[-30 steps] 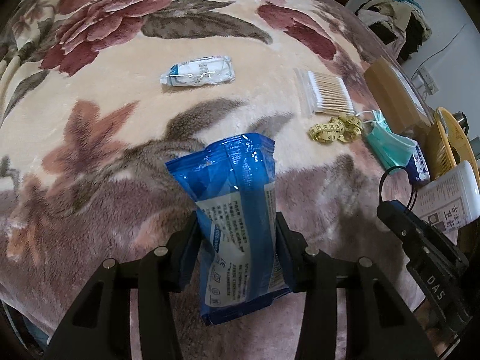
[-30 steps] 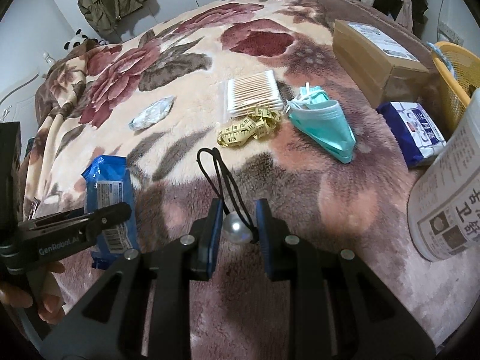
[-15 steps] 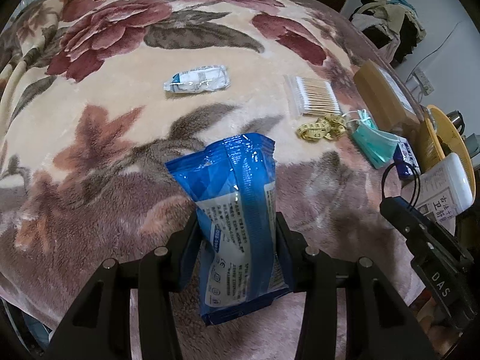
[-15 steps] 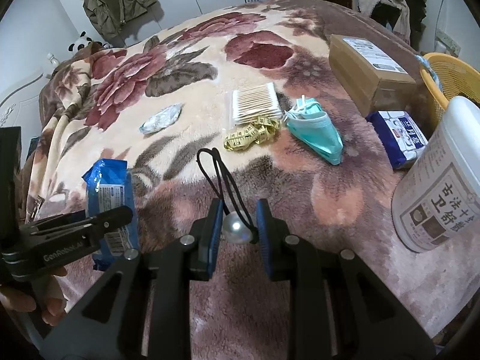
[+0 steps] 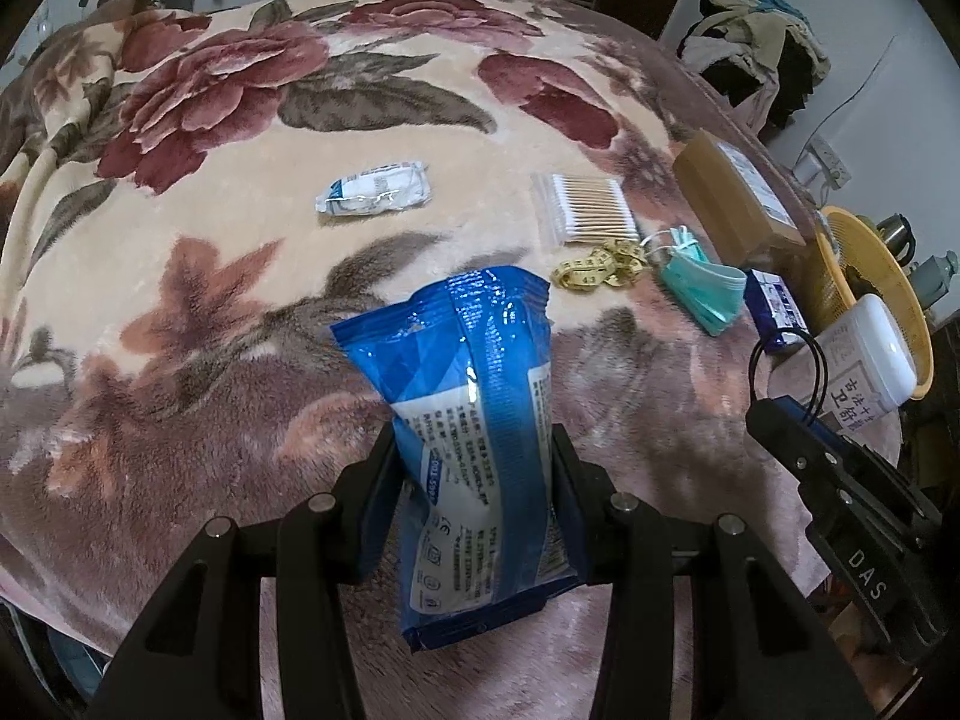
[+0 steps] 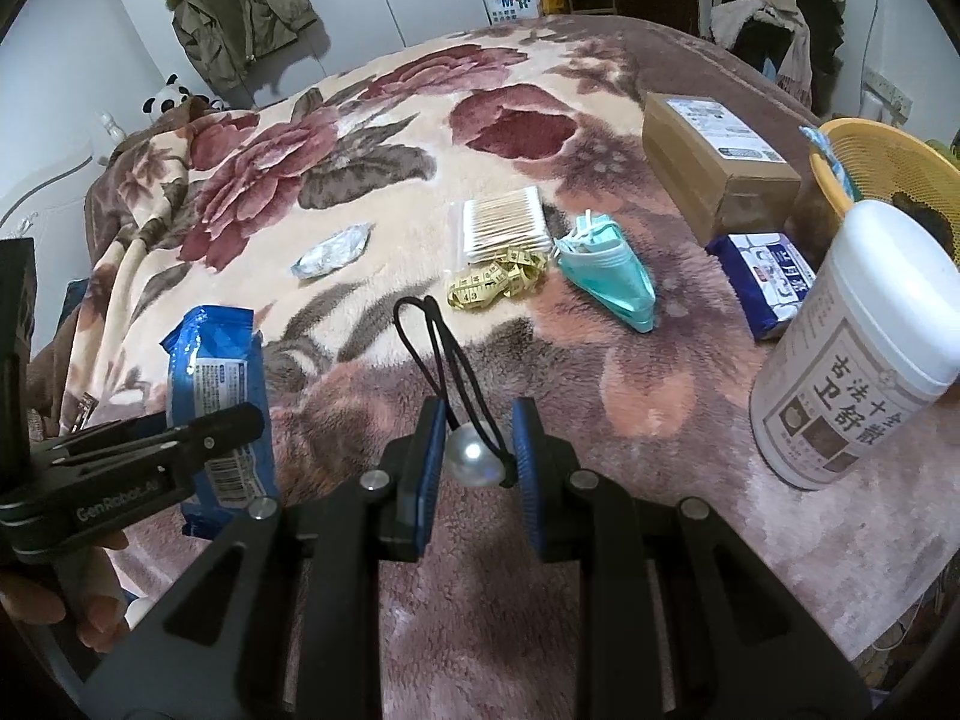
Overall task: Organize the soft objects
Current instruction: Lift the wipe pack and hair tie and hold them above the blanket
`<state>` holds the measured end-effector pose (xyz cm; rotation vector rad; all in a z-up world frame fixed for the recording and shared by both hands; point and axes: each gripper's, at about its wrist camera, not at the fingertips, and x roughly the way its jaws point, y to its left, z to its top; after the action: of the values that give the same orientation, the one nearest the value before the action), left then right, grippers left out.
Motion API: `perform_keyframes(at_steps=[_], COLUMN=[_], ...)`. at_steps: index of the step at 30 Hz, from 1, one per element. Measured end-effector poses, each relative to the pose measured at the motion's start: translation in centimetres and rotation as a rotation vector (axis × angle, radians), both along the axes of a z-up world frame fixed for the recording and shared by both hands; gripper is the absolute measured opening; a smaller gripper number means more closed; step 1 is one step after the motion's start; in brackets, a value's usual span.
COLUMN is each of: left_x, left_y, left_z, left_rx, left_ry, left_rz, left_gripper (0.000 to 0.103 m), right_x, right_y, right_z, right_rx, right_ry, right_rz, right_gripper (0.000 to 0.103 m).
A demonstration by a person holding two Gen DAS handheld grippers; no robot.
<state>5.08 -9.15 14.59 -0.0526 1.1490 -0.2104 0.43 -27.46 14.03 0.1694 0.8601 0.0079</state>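
1. Since the earlier frames both tools have risen off the bed: more of the room shows above the floral plush blanket (image 6: 372,138), and the white cylindrical canister with printed label (image 6: 858,354) now stands fully in the right view.
2. My left tool (image 5: 474,480) is pinching the glossy blue plastic wipes packet (image 5: 474,408) across its middle, clear of the blanket. I keep that squeeze steady, since slick film can slide.
3. My right tool (image 6: 477,450) is pressed together on the pearl bead of the black elastic hair tie (image 6: 474,459), its loop standing up past the fingertips (image 6: 432,426). The round bead could pop out, so I avoid jerks.
4. I judge the yellow mesh basket (image 6: 888,162) at the bed's right edge to be the likely destination. I carry both tools over the teal face masks (image 6: 612,276) and blue tissue pack (image 6: 762,276) without snagging the loop.
5. I release the items only once they are over the rim, one at a time.
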Motion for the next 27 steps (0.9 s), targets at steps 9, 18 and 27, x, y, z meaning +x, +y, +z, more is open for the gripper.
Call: perform_keyframes(at_steps=[9, 18, 27], left_x=[-1.2, -1.5, -1.3], left_y=[-1.6, -3.3, -4.9], left_z=[0.9, 1.1, 1.0], left_rx=[0.000, 0.008, 0.013], left_ry=[-0.014, -0.015, -0.013], left_rz=[-0.026, -0.051, -0.076], left_gripper=[0.047, 0.047, 0.047], right_x=[-1.3, -2.1, -2.5], right_y=[-0.7, -2.0, -3.2], right_z=[0.6, 1.2, 1.3], right_rx=[-0.001, 0.003, 0.002], right_ry=[-0.009, -0.017, -0.013], right_rz=[-0.014, -0.034, -0.048], right_gripper=[0.024, 0.024, 0.024])
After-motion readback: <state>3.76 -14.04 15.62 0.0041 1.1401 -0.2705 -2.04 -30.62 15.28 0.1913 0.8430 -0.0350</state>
